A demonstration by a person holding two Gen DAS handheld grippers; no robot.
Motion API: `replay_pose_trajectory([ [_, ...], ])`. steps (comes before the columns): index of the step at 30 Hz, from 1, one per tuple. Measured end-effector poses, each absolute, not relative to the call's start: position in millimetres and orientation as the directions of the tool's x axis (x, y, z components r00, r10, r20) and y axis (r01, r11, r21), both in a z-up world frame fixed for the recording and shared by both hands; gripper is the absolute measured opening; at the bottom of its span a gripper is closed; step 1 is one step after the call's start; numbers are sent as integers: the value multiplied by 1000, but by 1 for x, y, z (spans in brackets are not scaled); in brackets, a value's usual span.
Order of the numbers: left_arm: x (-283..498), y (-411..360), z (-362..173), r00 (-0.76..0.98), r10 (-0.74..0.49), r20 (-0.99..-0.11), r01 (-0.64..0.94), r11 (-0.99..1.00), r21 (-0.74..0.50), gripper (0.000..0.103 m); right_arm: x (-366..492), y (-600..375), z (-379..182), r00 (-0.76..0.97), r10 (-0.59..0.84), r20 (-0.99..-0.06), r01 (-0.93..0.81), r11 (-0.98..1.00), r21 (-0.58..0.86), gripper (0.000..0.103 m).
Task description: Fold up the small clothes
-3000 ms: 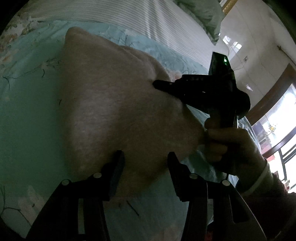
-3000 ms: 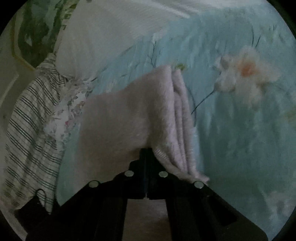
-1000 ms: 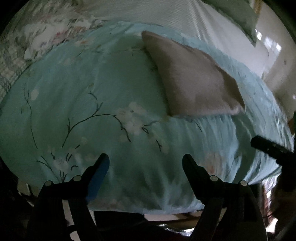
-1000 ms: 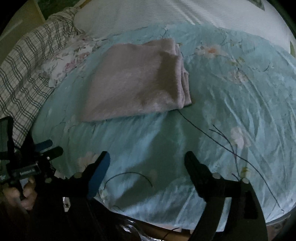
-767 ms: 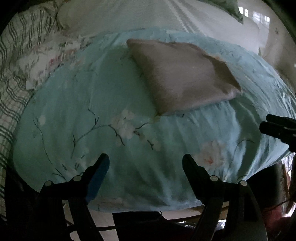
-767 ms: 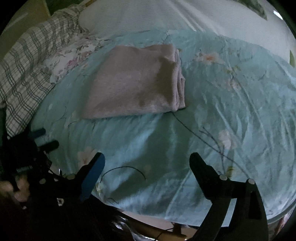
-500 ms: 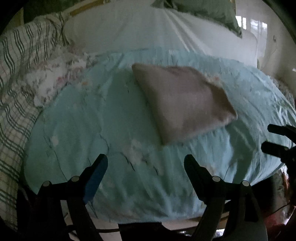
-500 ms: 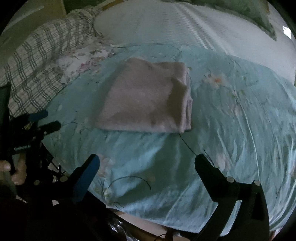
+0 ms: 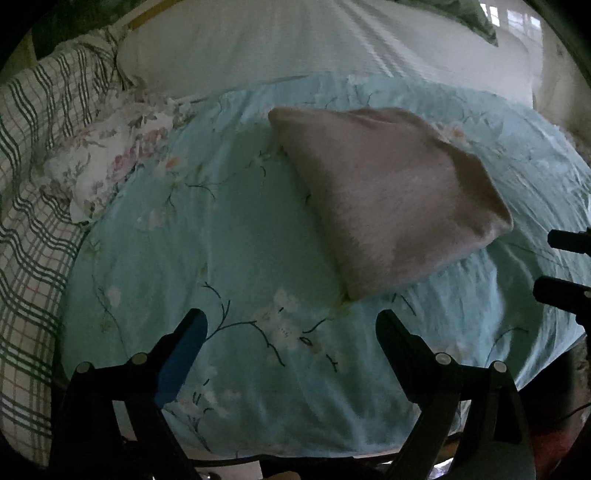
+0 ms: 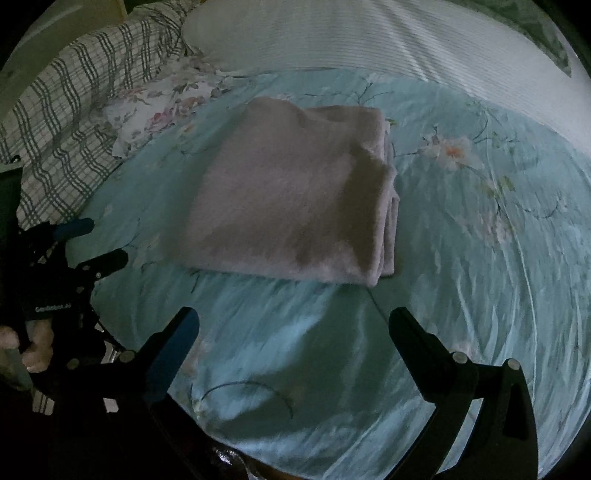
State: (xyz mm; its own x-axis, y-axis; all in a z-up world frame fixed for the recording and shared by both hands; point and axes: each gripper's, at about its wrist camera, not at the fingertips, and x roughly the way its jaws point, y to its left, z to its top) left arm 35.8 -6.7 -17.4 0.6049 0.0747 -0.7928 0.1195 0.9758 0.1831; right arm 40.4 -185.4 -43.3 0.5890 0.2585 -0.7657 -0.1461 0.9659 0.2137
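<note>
A pinkish-grey fuzzy garment (image 9: 388, 199) lies folded into a flat rectangle on the light blue floral sheet (image 9: 229, 236); it also shows in the right wrist view (image 10: 295, 195), with stacked layers along its right edge. My left gripper (image 9: 290, 325) is open and empty, held back near the bed's front edge, apart from the garment. My right gripper (image 10: 293, 321) is open and empty, also near the front edge. Each gripper shows at the side of the other's view, the right one (image 9: 565, 266) and the left one (image 10: 92, 240).
A checked blanket (image 9: 33, 184) and a floral cloth (image 9: 107, 162) lie at the left. A white striped pillow (image 9: 295, 40) lies behind the sheet. A green pillow (image 9: 476, 14) is at the far right. The bed's front edge (image 10: 258, 454) is just below my grippers.
Three seconds ago my right gripper was shut on the garment and the left was open at its edge. Both have let go and pulled back to the bed's front edge, jaws wide.
</note>
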Motion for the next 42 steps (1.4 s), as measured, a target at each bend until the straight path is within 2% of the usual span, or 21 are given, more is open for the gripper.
replay_pose_trajectory([
  [20, 65, -13, -10, 619, 68, -782, 113, 978, 175, 93, 87, -191, -32, 594, 255, -763, -166, 967, 194, 102],
  [42, 82, -6, -7, 623, 54, -781, 90, 986, 140, 93, 96, -193, -32, 609, 273, -745, -158, 962, 223, 102],
])
